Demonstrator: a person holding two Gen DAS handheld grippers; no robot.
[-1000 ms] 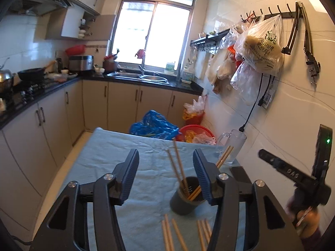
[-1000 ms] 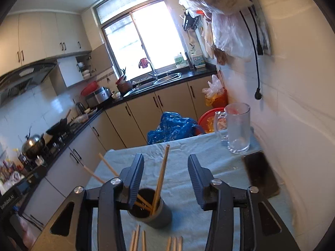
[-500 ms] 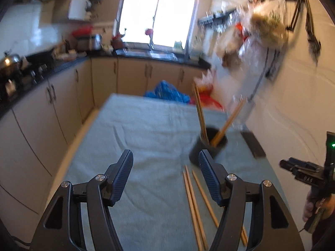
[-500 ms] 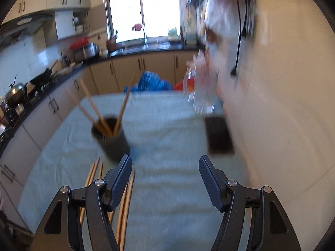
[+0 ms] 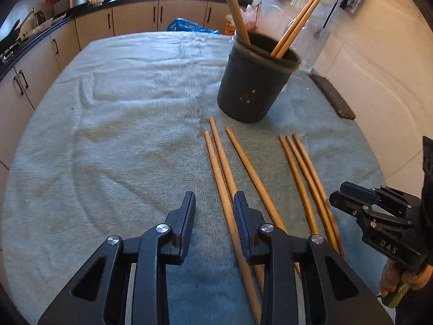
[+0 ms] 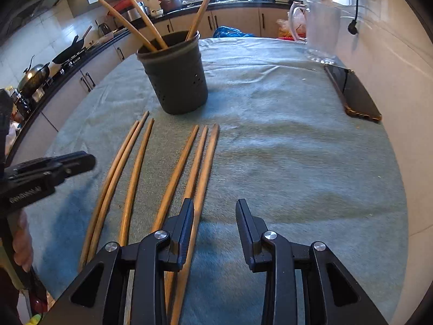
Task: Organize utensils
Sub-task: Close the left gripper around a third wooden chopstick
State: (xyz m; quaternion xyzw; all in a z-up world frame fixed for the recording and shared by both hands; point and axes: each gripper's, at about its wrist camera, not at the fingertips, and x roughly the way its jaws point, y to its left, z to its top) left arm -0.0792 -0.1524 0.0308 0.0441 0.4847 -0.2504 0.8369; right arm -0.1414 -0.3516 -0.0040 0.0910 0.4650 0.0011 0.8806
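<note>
"DAS" on right gripper (image 5: 351, 197), 6 chopsticks (image 6: 173, 173) lengthwise toward holder (image 6: 176, 81), both grippers' jaws just narrowed, left gripper (image 5: 213, 203) ungripped, gripping nothing.

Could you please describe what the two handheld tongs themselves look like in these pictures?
Both the left tongs and right tongs are matte black plastic, with triangular cut-out arms, silver pivot screws and ribbed inner pads. The right tongs, seen sideways, carry pale embossed lettering on the body. No cables or sleeves are clearly visible.
</note>
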